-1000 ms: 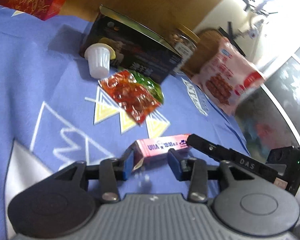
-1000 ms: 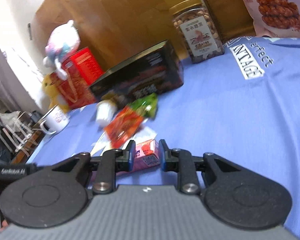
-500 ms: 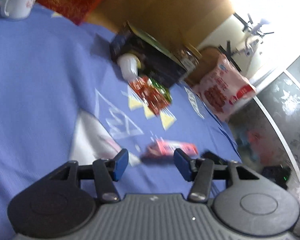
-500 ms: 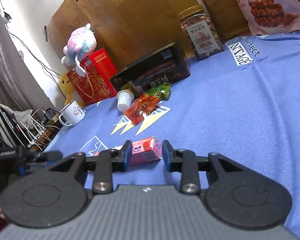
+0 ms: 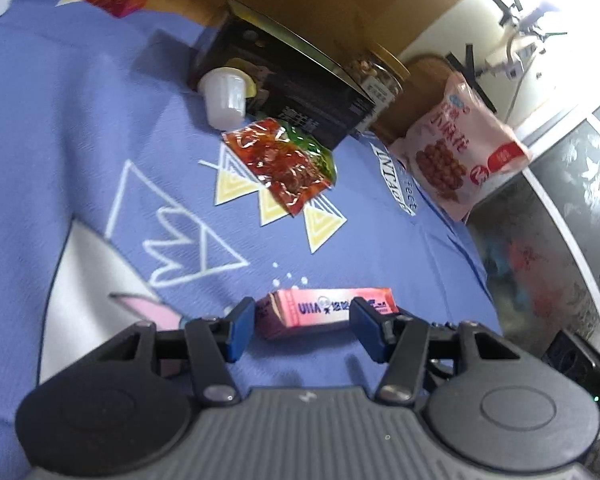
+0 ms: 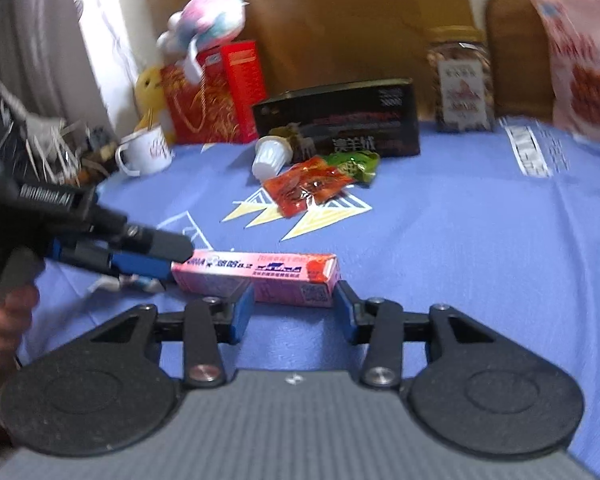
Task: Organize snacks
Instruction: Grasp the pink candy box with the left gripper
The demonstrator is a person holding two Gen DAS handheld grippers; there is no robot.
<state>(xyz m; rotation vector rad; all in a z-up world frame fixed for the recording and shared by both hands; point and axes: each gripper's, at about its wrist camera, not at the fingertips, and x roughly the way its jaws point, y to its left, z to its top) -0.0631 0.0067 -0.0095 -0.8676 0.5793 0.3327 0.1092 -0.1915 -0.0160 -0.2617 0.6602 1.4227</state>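
A pink candy box (image 6: 256, 274) is lying flat on the blue cloth (image 6: 480, 240), near the front edge, well apart from the other snacks. Both claws are at it. The right gripper (image 6: 294, 312) is spread wide, with the near end of the box sitting between its blue fingers (image 6: 242, 314); no squeeze is seen. The left gripper (image 5: 302, 328) is also spread wide, and the far end of the box is met by it from the side.

Trouble could be made by two claws working on one small box. If it is pushed from both ends at once, it could be turned, slid away or squashed, since thin card is likely bent easily. If only a corner is pinched, the box could be dropped on the way up.

Farther back, a red packet (image 6: 306, 188) is lying partly on a green packet (image 6: 356, 164), beside a tipped white cup (image 6: 271, 156) and a black box (image 6: 340, 120). These could be knocked about if the pink box is carried low over them.
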